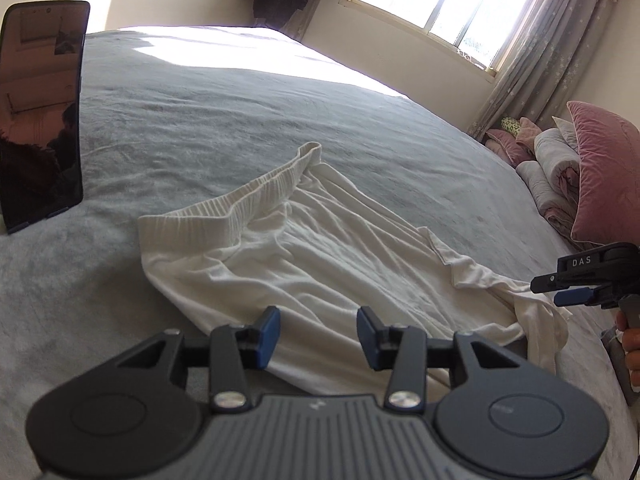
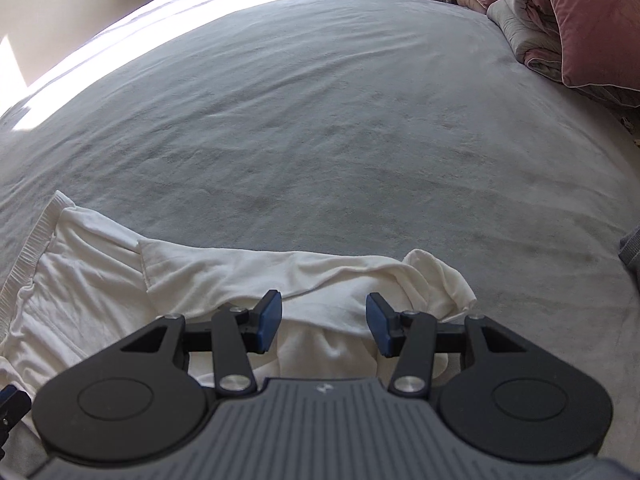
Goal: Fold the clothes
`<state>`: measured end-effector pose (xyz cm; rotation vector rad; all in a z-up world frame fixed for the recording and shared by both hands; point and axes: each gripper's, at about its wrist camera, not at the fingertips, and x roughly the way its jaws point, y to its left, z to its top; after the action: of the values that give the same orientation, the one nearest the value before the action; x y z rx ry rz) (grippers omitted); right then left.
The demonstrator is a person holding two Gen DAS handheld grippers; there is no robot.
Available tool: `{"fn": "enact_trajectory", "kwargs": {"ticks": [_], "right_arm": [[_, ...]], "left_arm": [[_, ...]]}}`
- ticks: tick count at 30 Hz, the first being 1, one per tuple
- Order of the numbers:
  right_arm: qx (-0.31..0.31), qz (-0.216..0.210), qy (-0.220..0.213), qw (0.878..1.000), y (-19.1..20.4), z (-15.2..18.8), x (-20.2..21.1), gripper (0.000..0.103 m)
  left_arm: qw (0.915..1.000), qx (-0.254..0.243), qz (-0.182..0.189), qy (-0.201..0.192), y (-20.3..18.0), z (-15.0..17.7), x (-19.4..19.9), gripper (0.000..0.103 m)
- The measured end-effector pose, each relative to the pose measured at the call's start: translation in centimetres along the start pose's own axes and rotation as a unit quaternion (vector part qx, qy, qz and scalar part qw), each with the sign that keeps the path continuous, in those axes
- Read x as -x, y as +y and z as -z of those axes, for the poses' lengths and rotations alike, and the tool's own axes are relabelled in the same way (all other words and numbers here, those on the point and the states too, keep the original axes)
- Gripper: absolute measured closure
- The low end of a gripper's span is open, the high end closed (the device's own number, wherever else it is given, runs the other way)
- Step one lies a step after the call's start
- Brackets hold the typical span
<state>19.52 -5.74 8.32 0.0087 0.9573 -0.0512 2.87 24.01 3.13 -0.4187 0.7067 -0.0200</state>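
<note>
1 white garment (image 1: 320, 256), a pair of soft trousers or shorts with a ribbed waistband (image 1: 224, 208), lies crumpled on the grey bedspread (image 1: 224, 120), filling the lower centre of the left wrist view. Its waistband edge runs toward the upper left; its loose leg ends trail to the right edge of the frame.

At that right edge, the right gripper (image 1: 576, 292) touches the bunched leg end, though from this side I cannot tell if cloth is pinched. In the right wrist view the right gripper (image 2: 324, 320) has its 2 blue pads spread over the rumpled cloth, nothing clamped between them.

At bottom centre, the left gripper (image 1: 318, 338) hovers over the garment's near edge with its jaws apart and empty.

Much open bedspread stretches beyond the garment toward the top of both frames. 1 dark phone (image 1: 42, 116) stands upright at the far left, and pink pillows (image 1: 604, 176) and rolled bedding (image 2: 520, 12) crowd the upper right.
</note>
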Motion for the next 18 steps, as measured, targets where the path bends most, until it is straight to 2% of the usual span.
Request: {"fn": "enact_trajectory", "kwargs": {"ticks": [6, 10, 14, 18], "right_arm": [[0.065, -0.008, 0.007, 0.998, 1.6, 0.4, -0.9, 0.052], [0.112, 0.001, -0.011, 0.994, 2.8, 0.5, -1.3, 0.052], [0.174, -0.011, -0.029, 0.984, 4.3, 0.8, -1.8, 0.052], [0.232, -0.052, -0.041, 0.971, 6.0, 1.3, -2.0, 0.052]], "left_arm": [[0.9999, -0.006, 0.009, 0.008, -0.8, 0.0, -0.5, 0.060], [0.9997, -0.013, 0.017, 0.009, -1.4, 0.1, -0.6, 0.060], [0.9996, -0.022, 0.012, 0.011, -1.8, 0.2, -0.8, 0.059], [0.9996, -0.022, 0.010, 0.013, -1.8, 0.1, -1.1, 0.060]]}}
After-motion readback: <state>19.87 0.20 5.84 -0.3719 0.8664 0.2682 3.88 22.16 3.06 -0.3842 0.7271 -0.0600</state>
